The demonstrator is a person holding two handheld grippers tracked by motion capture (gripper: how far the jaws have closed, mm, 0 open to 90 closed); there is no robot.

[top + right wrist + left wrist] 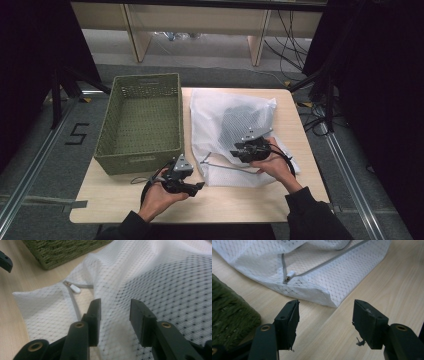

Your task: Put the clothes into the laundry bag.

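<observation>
Your right gripper (pixel 113 315): jaws apart w/ nothing between, over the white mesh bag (pixel 220 112). Bag's flat on the table (pixel 240 205), a dark item inside, can't tell what. Zipper pull (pixel 290 275) near bag's corner. Your left gripper (pixel 324 322): jaws wide apart above bare wood beside the green basket (pixel 120 150), which is empty.

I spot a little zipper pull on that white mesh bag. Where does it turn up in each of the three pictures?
High view: the zipper pull lies at the white mesh bag's near left corner, between the two grippers.
Left gripper view: upper left of centre, beyond the open jaws.
Right gripper view: left of centre, beyond the left jaw.
Shared landmark: the green basket, beside the bag in all three.
</observation>
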